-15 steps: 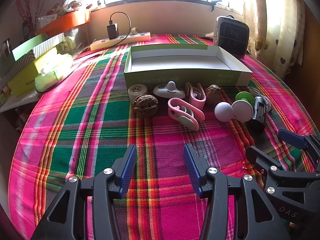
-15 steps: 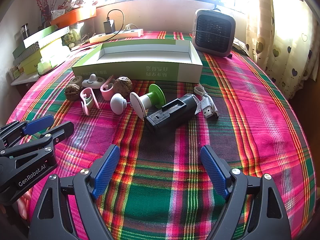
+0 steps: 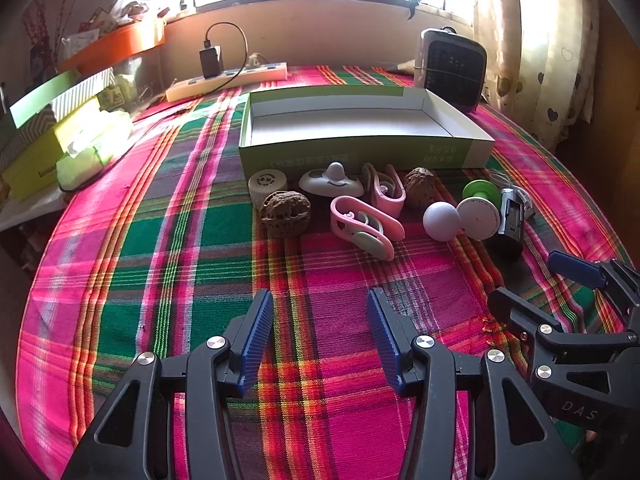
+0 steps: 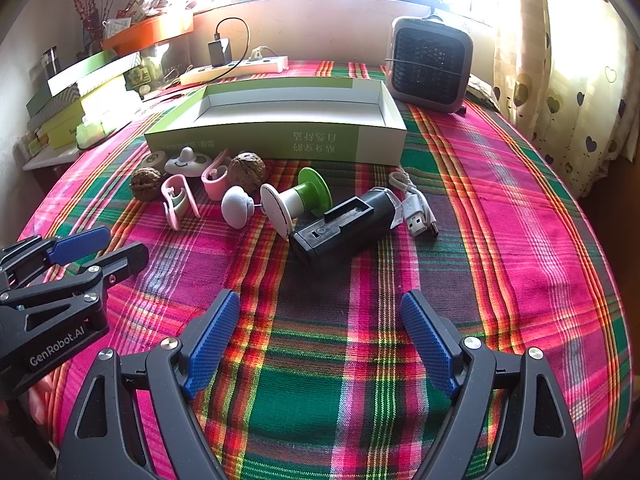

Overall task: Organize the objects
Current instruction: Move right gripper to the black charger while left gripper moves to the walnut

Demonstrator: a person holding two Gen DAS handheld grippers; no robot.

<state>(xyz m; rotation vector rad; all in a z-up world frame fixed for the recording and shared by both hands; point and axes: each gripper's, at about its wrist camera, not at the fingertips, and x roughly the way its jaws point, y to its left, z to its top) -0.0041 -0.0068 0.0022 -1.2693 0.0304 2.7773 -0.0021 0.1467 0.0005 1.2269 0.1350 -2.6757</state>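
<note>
A shallow green and white box (image 3: 360,152) (image 4: 280,140) lies open on the plaid cloth with nothing in it. Small things lie in a row before its near wall: two walnuts (image 3: 286,214) (image 4: 248,168), two pink clips (image 3: 364,226) (image 4: 178,200), a white knobbed piece (image 3: 332,182), a white ball (image 3: 441,220) (image 4: 237,206), a green and white spool (image 4: 296,200), a black device (image 4: 344,224) and a white USB cable (image 4: 416,210). My left gripper (image 3: 320,340) hangs open over bare cloth in front of the clips. My right gripper (image 4: 320,340) is open too, short of the black device.
A small grey fan heater (image 4: 430,66) stands behind the box at the right. A power strip (image 3: 228,80) with a charger lies at the back. Stacked green boxes (image 3: 60,136) sit on a side shelf at the left. A heart-patterned curtain (image 4: 560,60) hangs on the right.
</note>
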